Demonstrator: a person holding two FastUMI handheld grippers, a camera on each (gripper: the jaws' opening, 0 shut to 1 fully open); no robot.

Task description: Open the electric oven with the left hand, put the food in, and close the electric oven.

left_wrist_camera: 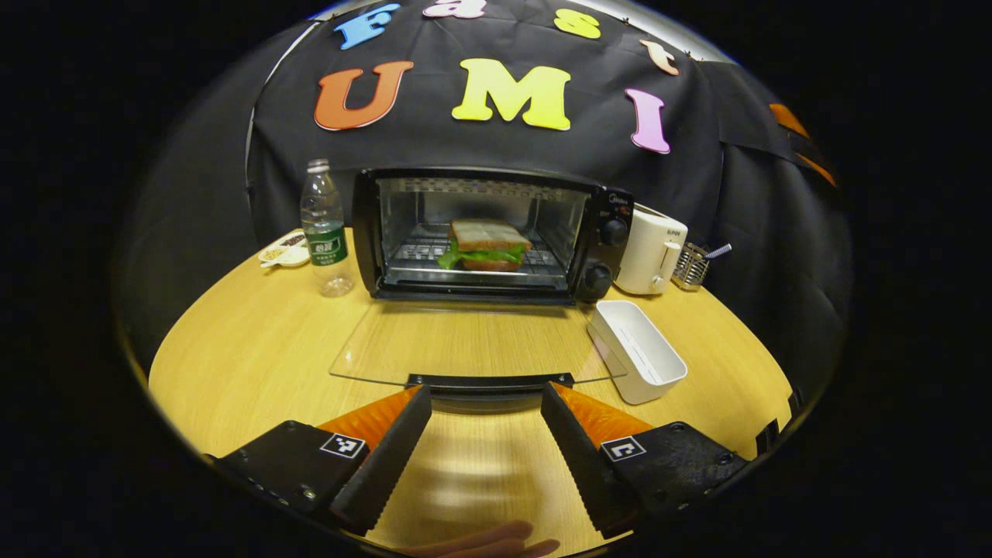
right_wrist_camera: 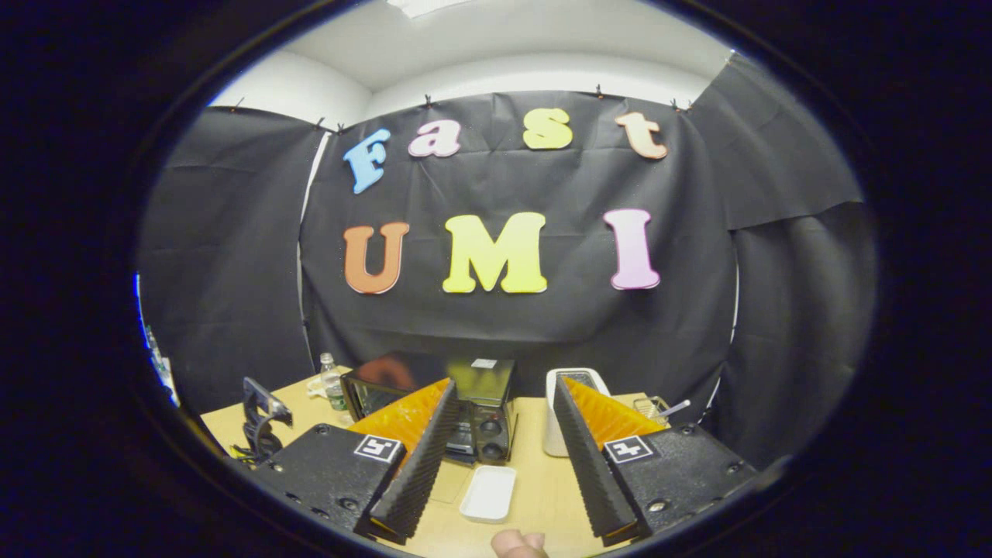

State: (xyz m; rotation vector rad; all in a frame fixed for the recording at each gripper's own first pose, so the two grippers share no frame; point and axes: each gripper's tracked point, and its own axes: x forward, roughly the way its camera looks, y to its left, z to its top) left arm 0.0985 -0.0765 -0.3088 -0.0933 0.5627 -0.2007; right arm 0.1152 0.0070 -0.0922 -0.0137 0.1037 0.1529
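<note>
The black electric oven (left_wrist_camera: 488,232) stands at the back of the table with its glass door (left_wrist_camera: 465,341) folded down flat. A sandwich (left_wrist_camera: 486,245) with green lettuce lies on the rack inside. My left gripper (left_wrist_camera: 485,392) is open, low over the table, its fingertips on either side of the door's black handle (left_wrist_camera: 490,381) and not pressing on it. My right gripper (right_wrist_camera: 504,382) is open and empty, held high and back from the table. From there the oven (right_wrist_camera: 480,403) shows small, between its fingers.
An empty white tray (left_wrist_camera: 637,350) lies right of the door. Beside the oven are a white toaster (left_wrist_camera: 651,252), a wire holder (left_wrist_camera: 692,265), a water bottle (left_wrist_camera: 325,229) and a small dish (left_wrist_camera: 285,249). A black clamp-like object (right_wrist_camera: 260,422) sits at the table's (left_wrist_camera: 256,349) left.
</note>
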